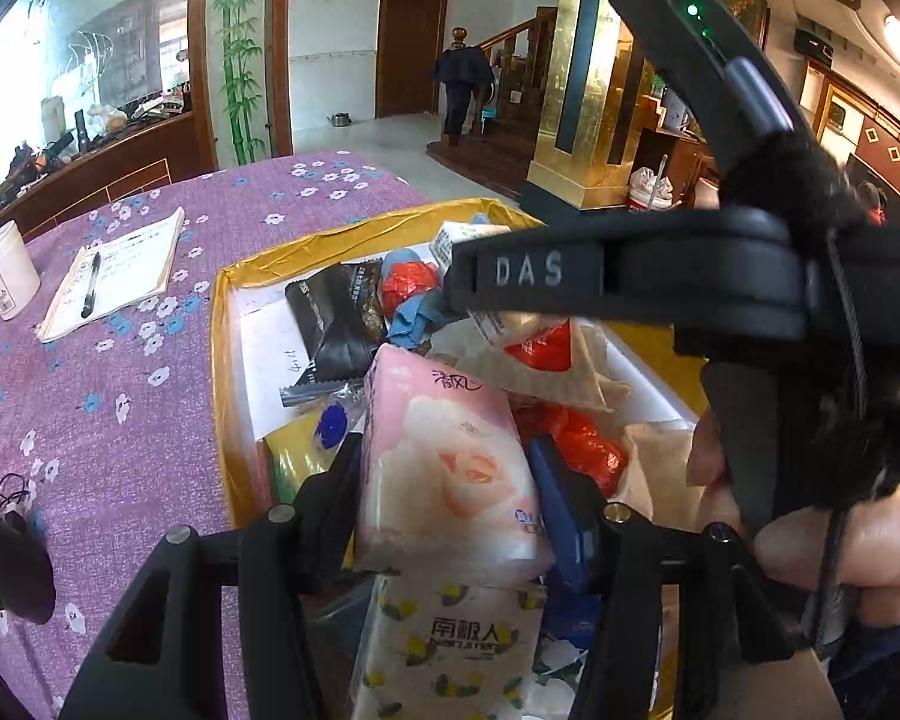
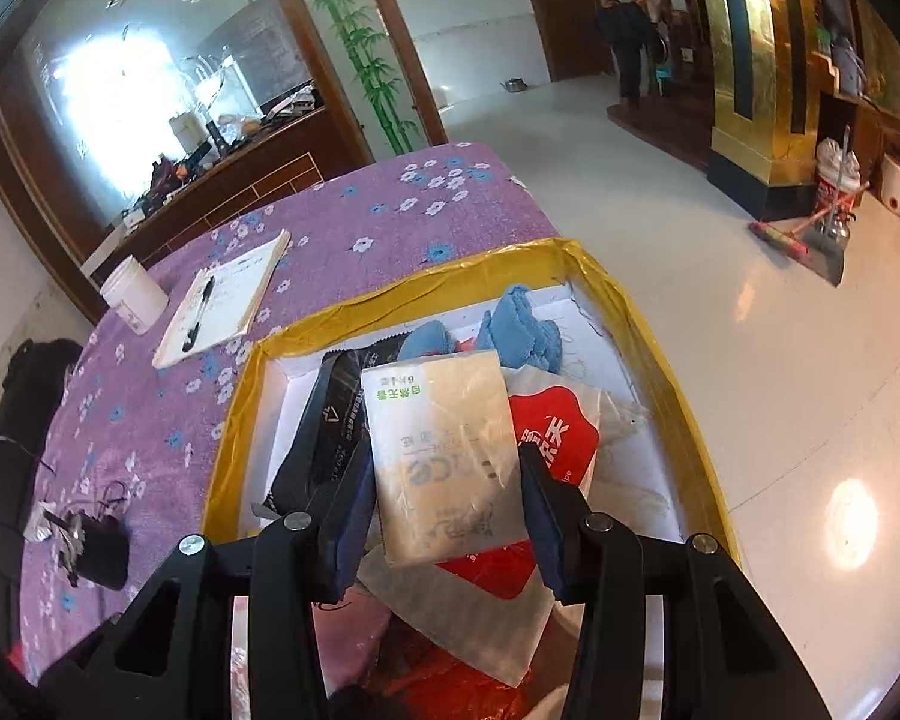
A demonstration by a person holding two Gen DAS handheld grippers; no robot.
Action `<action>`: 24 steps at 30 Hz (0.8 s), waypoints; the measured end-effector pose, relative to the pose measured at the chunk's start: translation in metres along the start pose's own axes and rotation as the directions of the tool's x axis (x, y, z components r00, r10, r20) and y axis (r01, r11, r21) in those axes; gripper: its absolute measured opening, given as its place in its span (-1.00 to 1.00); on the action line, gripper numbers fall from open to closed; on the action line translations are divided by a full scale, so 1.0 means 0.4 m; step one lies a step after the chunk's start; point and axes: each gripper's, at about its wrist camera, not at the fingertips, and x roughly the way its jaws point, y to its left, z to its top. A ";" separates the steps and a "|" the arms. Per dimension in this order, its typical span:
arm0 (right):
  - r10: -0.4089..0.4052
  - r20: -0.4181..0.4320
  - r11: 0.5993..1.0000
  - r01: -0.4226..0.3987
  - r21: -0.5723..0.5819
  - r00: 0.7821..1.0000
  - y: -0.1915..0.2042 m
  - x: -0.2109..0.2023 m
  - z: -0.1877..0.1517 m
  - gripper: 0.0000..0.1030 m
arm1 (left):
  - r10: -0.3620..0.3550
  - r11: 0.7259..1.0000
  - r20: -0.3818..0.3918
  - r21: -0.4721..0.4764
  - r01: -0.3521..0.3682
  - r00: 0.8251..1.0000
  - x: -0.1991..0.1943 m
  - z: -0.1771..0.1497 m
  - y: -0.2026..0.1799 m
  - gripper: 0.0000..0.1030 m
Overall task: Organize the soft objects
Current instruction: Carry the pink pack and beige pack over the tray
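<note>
**Two packs held over a very full box**

Two hand-held grippers are busy, and each one grips a soft pack over the yellow box (image 2: pixel 576 252).

Far left of the box, on the purple counter (image 1: pixel 120 372), stand a white jar (image 1: pixel 6 270) and a notepad (image 1: pixel 114 276) with a pen (image 1: pixel 90 294) on it. These are not soft things and nobody is touching them.

Next comes the left hand-held gripper (image 1: pixel 450 480). It squeezes a pink tissue pack (image 1: pixel 450 456) just above the near end of the box. Another tissue pack with lemons (image 1: pixel 450 648) lies right under it.

Then comes the right hand-held gripper (image 2: pixel 444 480). It is clamped on a clear tissue pack (image 2: pixel 444 450), above the middle of the box.

Inside the box lie a black packet (image 2: pixel 330 414), blue cloths (image 2: pixel 522 324), red bags (image 1: pixel 576 438) and a red-and-white pouch (image 2: pixel 555 426), all mixed up.

I think the tidying is only partway done. Both packs still need a place, and the heap is not sorted yet.
</note>
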 end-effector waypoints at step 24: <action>-0.001 -0.010 0.999 0.000 -0.052 1.000 0.026 0.012 -0.020 -0.01 | 0.105 0.991 0.061 0.078 -0.109 0.993 -0.011 -0.027 -0.039 0.04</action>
